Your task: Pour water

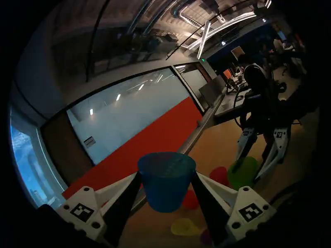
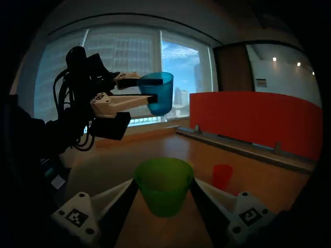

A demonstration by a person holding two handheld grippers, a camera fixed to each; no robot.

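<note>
in the left gripper view the left gripper (image 1: pixel 166 175) was closed part way, both fingers pressed on the sides of a blue cup (image 1: pixel 166 192) with its mouth up. in the right gripper view that cup hung high over the wooden surface (image 2: pixel 256 177), close to upright, in front of a window (image 2: pixel 124 53); whether it held water could not be told. the right gripper (image 2: pixel 164 182) was closed about as far on a green cup (image 2: pixel 164 196), a finger on each side, mouth up, low over the surface; whether its base touched the wood could not be told. the blue cup sat well above the green one and off to the side, the two apart. a red cup (image 2: pixel 222 175) stood upright on the surface just beyond the green cup. in the left gripper view a yellow piece (image 1: pixel 184 226) lay on the surface below the blue cup, too blurred to name. a red panel (image 2: pixel 265 118) ran along the far edge of the surface.
</note>
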